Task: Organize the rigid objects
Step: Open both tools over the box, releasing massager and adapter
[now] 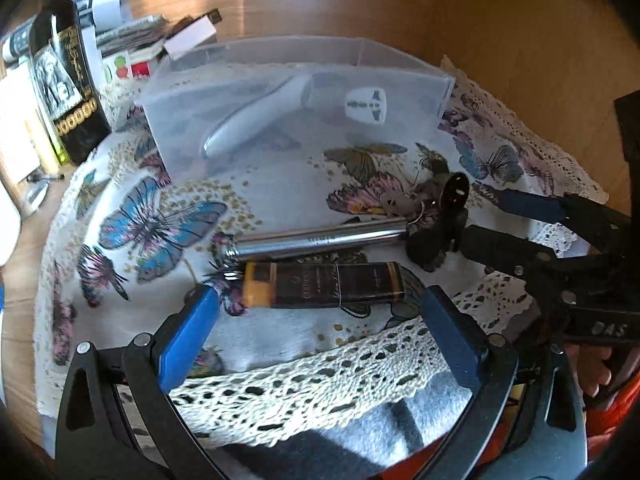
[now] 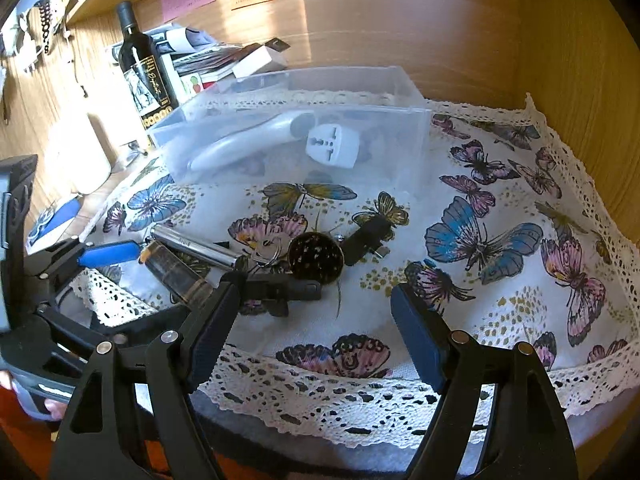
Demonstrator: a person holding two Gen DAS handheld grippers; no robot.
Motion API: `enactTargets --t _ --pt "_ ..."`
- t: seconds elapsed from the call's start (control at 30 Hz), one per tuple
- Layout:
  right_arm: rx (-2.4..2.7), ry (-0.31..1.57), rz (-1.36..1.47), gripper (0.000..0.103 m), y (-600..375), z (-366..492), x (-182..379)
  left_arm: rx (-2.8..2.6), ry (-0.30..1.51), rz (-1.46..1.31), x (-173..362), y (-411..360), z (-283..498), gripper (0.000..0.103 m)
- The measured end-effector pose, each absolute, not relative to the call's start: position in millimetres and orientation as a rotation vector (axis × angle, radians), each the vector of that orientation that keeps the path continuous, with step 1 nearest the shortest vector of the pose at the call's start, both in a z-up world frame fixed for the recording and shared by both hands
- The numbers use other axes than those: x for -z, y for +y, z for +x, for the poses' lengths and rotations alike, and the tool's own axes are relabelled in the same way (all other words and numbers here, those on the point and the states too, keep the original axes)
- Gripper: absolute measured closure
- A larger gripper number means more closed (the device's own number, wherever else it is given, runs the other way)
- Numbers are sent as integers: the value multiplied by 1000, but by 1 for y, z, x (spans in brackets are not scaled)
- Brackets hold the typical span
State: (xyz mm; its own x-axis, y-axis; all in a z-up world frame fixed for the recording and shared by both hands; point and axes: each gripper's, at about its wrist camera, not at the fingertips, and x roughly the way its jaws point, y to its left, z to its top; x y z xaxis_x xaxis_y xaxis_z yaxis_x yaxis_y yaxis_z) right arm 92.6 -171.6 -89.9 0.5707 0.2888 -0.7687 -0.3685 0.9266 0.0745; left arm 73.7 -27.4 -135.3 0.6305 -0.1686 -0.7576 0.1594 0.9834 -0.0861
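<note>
A clear plastic bin (image 1: 256, 128) (image 2: 400, 92) stands at the back of the butterfly cloth and holds a white handled tool (image 1: 256, 116) (image 2: 240, 140) and a white plug adapter (image 1: 365, 105) (image 2: 331, 145). On the cloth lie a silver metal tube (image 1: 320, 238) (image 2: 196, 246), a dark brown tube with a gold cap (image 1: 324, 285) (image 2: 176, 274), a black round tin with keys (image 2: 316, 258) (image 1: 454, 196) and a black clip (image 2: 366, 236). My left gripper (image 1: 320, 320) is open just before the brown tube. My right gripper (image 2: 316, 320) is open, near the tin.
A dark wine bottle (image 1: 64, 80) (image 2: 146, 72) and stacked papers and boxes (image 1: 132, 32) (image 2: 224, 56) stand left of the bin. A wooden wall (image 1: 440, 8) (image 2: 440, 20) rises behind and to the right. The lace cloth edge (image 1: 312, 392) (image 2: 360, 396) hangs at the front.
</note>
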Motion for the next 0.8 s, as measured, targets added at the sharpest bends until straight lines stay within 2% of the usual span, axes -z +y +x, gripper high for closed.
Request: enactTargets --t 0.07,0.13,0.2,0.57,0.63,0.67,0.8 --pt "-391 890 -95 27 -171 93 91 163 834 -1 136 -29 72 2" --pt "-393 894 -99 27 -169 94 93 155 818 -2 137 -29 70 9" --pt "-404 909 -97 27 -167 95 96 137 801 12 137 -28 67 22" --pt "-411 916 -82 27 -145 99 104 111 780 -61 128 6 55 22" --pt "-386 902 -103 36 -142 98 106 104 778 -67 128 8 55 22" --pt "-374 896 -122 45 -140 98 106 101 777 -68 128 8 55 22" --pt "-387 893 -120 46 -144 94 102 100 762 -75 123 9 53 22"
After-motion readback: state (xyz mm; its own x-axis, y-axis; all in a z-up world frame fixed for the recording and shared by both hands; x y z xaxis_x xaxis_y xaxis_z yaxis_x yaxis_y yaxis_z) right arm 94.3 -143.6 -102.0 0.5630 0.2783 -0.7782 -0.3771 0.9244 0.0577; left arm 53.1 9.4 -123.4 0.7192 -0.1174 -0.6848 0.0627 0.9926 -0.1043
